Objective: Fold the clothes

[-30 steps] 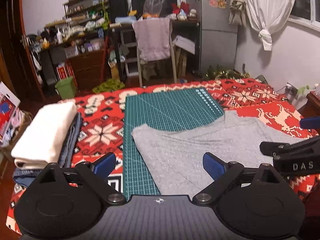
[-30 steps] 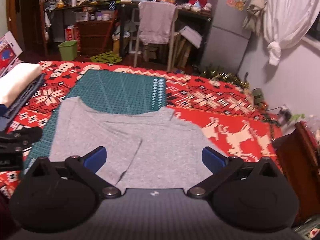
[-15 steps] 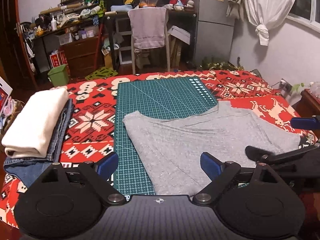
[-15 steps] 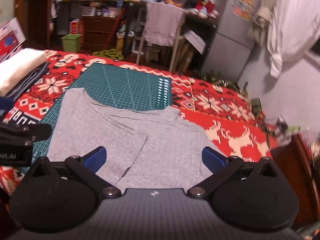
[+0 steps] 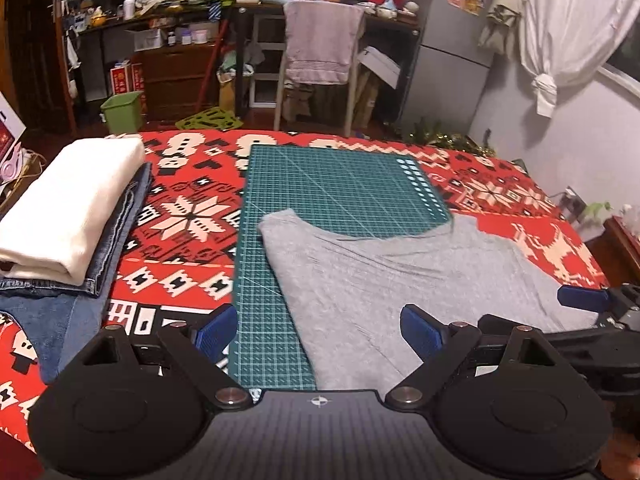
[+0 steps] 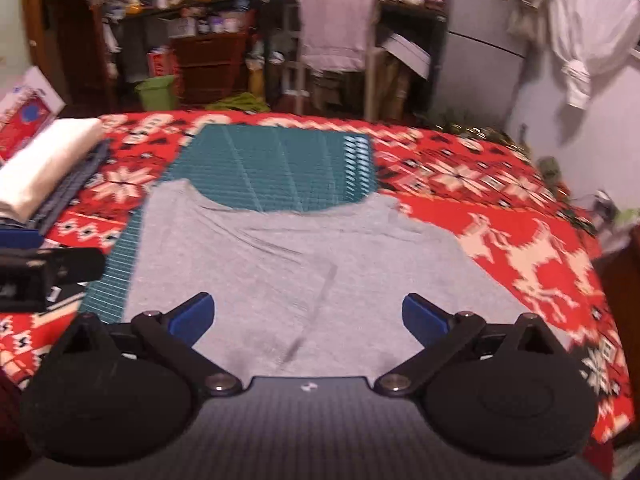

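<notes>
Left gripper [image 5: 316, 326] jaws apart, empty, over the near left edge of the grey shirt [image 5: 400, 276]. Right gripper [image 6: 308, 314] also spread, nothing held. Shirt lies flat, lightly creased, half on green cutting mat [image 5: 332, 188], half on red patterned blanket [image 5: 188, 216]; possibly one fold, blurry.

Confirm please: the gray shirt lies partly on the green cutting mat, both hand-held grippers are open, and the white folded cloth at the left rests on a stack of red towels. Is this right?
One detail is wrong. In the left wrist view, the white folded cloth rests on folded blue jeans, not red towels. The rest holds: the gray shirt lies partly on the green cutting mat, and the left hand-held gripper and right hand-held gripper are open.
</notes>
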Action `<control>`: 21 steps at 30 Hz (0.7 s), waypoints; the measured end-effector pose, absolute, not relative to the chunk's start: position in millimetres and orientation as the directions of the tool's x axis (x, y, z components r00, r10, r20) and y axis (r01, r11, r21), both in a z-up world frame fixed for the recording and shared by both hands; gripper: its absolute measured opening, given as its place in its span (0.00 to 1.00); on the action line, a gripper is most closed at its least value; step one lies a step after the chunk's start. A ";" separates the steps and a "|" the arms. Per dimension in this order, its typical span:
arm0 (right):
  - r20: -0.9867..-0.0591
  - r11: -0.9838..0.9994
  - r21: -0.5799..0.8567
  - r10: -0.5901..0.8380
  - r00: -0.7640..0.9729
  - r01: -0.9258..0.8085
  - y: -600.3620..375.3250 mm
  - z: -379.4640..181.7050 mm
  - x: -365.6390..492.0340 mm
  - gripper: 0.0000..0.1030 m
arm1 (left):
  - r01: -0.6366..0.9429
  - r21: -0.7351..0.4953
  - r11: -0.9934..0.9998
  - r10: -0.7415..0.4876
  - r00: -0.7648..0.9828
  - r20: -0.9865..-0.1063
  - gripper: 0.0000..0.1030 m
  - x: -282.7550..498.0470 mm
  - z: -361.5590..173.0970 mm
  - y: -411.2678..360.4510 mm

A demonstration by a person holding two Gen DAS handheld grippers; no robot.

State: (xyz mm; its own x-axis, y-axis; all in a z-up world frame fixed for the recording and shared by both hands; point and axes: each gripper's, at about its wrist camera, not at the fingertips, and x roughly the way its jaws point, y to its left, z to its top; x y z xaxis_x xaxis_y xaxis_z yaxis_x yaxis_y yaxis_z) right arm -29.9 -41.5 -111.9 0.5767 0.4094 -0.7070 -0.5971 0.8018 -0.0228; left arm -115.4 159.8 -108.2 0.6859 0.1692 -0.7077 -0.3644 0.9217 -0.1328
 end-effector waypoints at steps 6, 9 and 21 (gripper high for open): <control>-0.709 0.759 0.006 0.462 0.532 -0.651 -15.5 -113.0 -17.4 0.54 | -0.419 -0.228 0.879 0.113 0.648 -0.753 0.28 -95.8 -120.7 193.4; -0.732 0.739 0.022 0.470 0.493 -0.673 6.4 -117.9 -6.1 0.26 | -0.418 -0.248 0.874 0.091 0.642 -0.761 0.09 -83.9 -127.9 206.7; -0.758 0.666 0.142 0.549 0.352 -0.733 99.1 -141.7 37.3 0.02 | -0.431 -0.350 0.832 0.012 0.645 -0.764 0.04 -29.3 -162.6 266.4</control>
